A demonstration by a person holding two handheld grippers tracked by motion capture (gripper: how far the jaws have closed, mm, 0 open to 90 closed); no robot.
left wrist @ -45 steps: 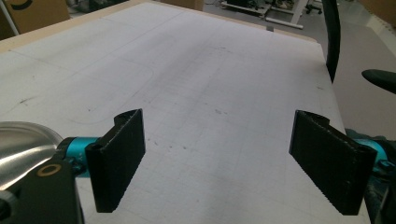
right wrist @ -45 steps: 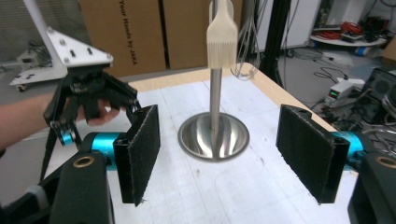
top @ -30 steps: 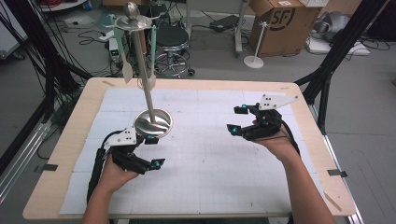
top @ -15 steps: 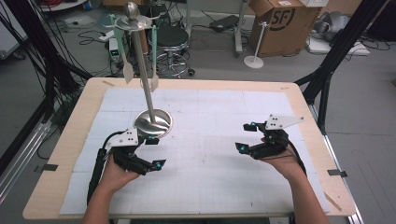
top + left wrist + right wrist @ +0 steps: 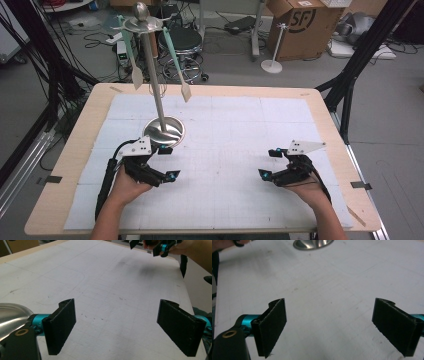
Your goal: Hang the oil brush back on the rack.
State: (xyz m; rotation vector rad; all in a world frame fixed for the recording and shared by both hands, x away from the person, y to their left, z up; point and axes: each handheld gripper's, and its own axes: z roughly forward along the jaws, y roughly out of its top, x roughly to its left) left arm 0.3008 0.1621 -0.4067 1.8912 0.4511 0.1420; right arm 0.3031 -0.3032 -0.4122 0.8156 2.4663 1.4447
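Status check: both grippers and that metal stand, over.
Left gripper open, empty, beside the stand base. Right gripper open, empty, over bare mat. Two spatulas hang from the stand's top. Nothing between the grippers.

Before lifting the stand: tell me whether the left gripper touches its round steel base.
Cannot tell. High view puts left gripper against the round steel base, no gap visible.

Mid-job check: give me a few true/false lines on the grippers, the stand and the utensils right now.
1. Both grippers are open. True: left gripper, right gripper.
2. The right gripper holds a utensil. False: nothing lies between its fingers.
3. The stand sits nearer the left gripper. True.
4. Two utensils lie flat on the mat. False: they hang from the stand's top.
5. The stand has tipped over. False: it rests on its base.
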